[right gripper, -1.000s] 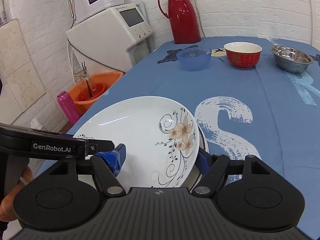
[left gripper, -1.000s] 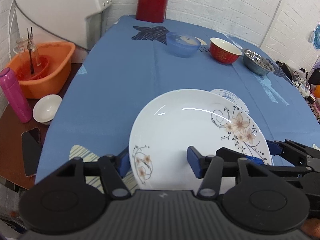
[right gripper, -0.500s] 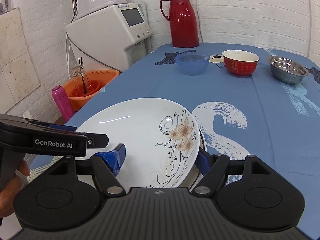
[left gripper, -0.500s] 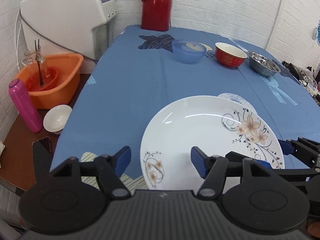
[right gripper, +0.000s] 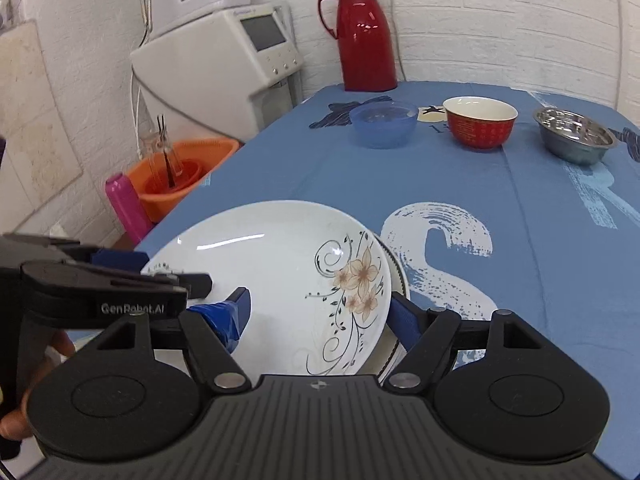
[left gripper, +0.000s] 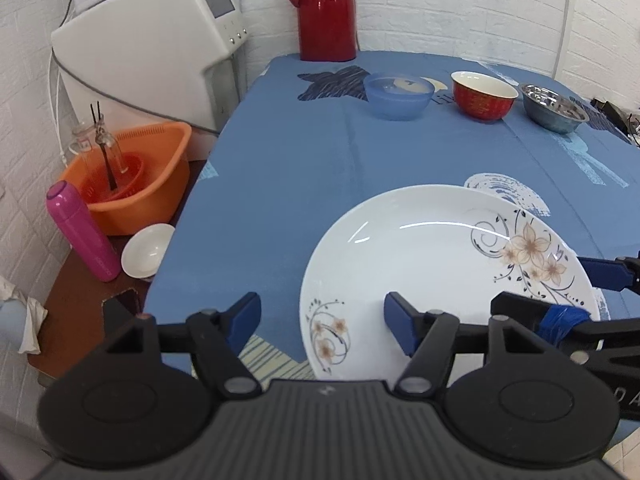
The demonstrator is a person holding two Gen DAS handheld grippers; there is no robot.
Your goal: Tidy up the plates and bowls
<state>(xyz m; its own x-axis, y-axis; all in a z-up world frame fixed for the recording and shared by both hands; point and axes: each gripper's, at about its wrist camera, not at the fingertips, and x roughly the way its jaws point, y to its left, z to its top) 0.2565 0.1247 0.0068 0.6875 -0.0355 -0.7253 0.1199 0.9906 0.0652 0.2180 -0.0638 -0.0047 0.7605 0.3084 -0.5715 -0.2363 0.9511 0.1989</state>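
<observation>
A white plate with flower print [left gripper: 432, 272] [right gripper: 280, 276] lies near the table's front edge, its right side resting on a second plate with a patterned rim [right gripper: 400, 280]. My left gripper [left gripper: 322, 324] [right gripper: 160, 270] is open, and the flowered plate's near left rim shows between its fingers. My right gripper [right gripper: 320, 316] [left gripper: 580, 294] is open around the plate's right rim, one taped finger over the plate and one outside it. A blue bowl [left gripper: 398, 96], a red bowl [left gripper: 482, 96] and a steel bowl [left gripper: 554, 108] stand in a row at the far side.
A red thermos [left gripper: 326, 12] stands at the table's back edge. Left of the table are a white machine [left gripper: 152, 52], an orange basin [left gripper: 132, 176], a pink bottle [left gripper: 82, 232] and a small white bowl [left gripper: 148, 250] on a low brown side table.
My left gripper has drawn back and to the left, so its left finger no longer sits at the plate's edge. The right gripper and the plate have hardly moved.
</observation>
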